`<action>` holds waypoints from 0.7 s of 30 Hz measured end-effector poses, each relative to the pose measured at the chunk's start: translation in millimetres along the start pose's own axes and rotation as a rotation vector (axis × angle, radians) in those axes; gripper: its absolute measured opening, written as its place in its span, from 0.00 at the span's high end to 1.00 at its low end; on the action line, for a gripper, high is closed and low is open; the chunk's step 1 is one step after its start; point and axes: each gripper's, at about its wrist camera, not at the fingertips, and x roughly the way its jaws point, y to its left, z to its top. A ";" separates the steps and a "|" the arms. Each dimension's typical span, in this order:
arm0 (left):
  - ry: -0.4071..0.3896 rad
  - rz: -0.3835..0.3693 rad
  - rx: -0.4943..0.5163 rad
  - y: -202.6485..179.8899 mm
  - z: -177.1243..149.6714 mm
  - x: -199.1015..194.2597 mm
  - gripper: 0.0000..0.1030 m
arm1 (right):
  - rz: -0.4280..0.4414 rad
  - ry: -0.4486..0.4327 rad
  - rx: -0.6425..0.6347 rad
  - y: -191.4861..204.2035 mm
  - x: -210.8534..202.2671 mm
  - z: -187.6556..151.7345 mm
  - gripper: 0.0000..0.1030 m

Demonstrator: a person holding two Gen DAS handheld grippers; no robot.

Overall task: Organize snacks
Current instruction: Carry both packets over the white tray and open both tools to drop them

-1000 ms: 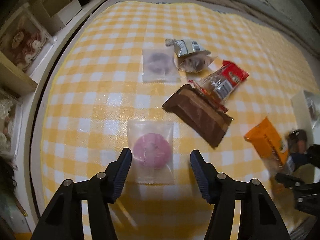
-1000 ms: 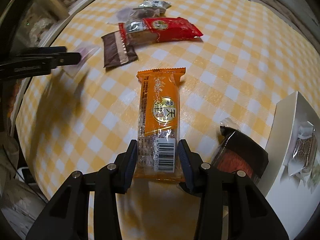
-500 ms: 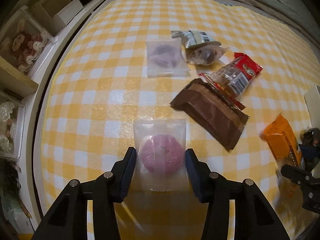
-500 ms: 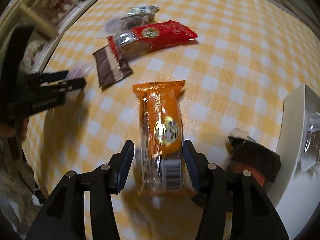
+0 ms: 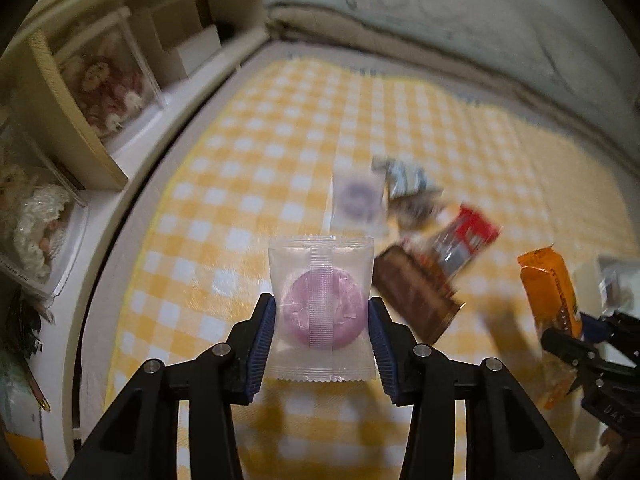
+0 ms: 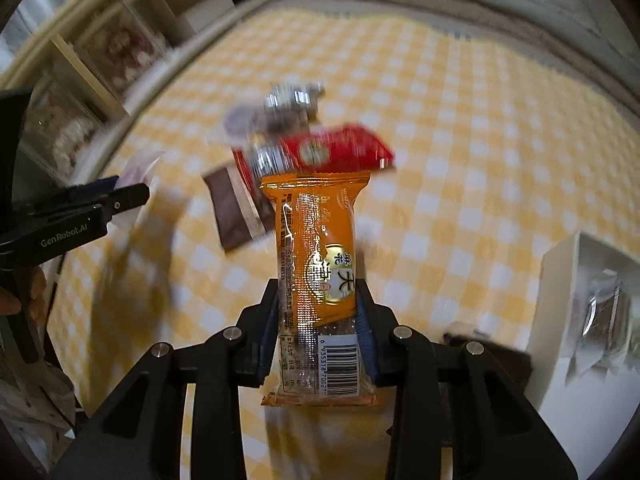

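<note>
A clear packet with a pink round sweet was clamped by the left gripper; an orange snack bar was gripped by the right gripper, other snacks lying at twelve o'clock on the checked cloth

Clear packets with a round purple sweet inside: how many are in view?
2. One clear packet is clamped in the left hand-held gripper; the other clear packet lies blurred on the checked cloth beside the silver wrapper. More may be hidden.
</note>
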 end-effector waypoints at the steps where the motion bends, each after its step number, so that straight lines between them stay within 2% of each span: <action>1: -0.019 -0.005 -0.005 -0.3 -0.5 -8.5 0.56 | 0.000 -0.025 -0.004 0.5 -6.6 1.8 0.66; 11: -0.253 -0.019 -0.004 -22.1 -27.9 -108.8 0.56 | -0.007 -0.294 -0.055 10.2 -81.2 8.5 0.66; 16: -0.343 -0.049 -0.012 -34.5 -53.3 -153.7 0.56 | -0.014 -0.387 -0.061 7.0 -118.5 2.2 0.66; 21: -0.386 -0.075 0.013 -51.7 -77.6 -188.5 0.56 | -0.002 -0.438 -0.027 -5.0 -149.7 -8.6 0.66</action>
